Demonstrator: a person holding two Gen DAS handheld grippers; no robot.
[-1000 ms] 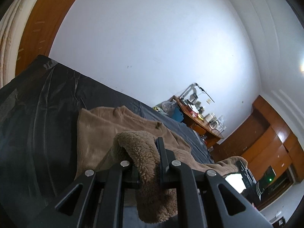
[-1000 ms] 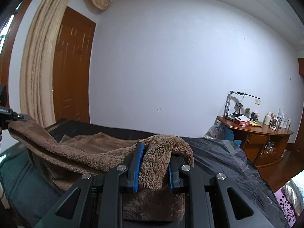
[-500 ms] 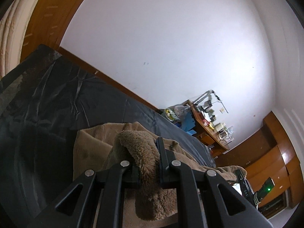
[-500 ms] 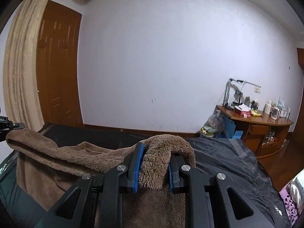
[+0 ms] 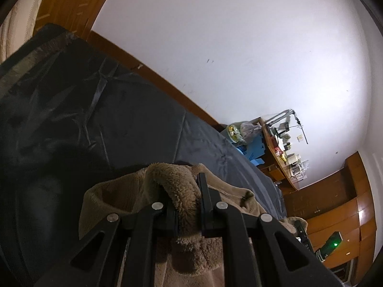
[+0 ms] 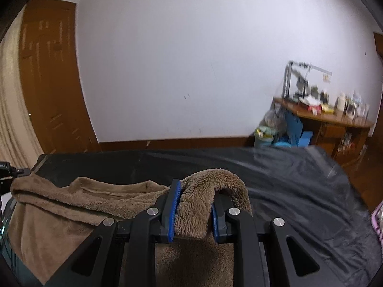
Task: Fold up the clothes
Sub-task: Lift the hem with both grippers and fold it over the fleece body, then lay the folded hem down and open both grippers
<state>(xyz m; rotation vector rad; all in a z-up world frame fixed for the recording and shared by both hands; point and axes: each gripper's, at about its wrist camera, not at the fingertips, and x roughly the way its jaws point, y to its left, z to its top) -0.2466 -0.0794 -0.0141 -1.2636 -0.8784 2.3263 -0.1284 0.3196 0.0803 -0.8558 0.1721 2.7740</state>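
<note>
Both grippers have carried the brown fleece garment [image 6: 100, 205] back over the dark bed cover [image 6: 299, 186], so more bare cover now shows beyond it than a second ago.

The left gripper [image 5: 188, 205] is clamped on a fleecy fold at one end, and the right gripper [image 6: 194, 211] pinches the other end between its blue pads [image 6: 173, 209]. The garment's top edge stretches between them, the rest hanging down over the cover. A cluttered wooden desk [image 6: 335, 117] stands by the white wall.
</note>
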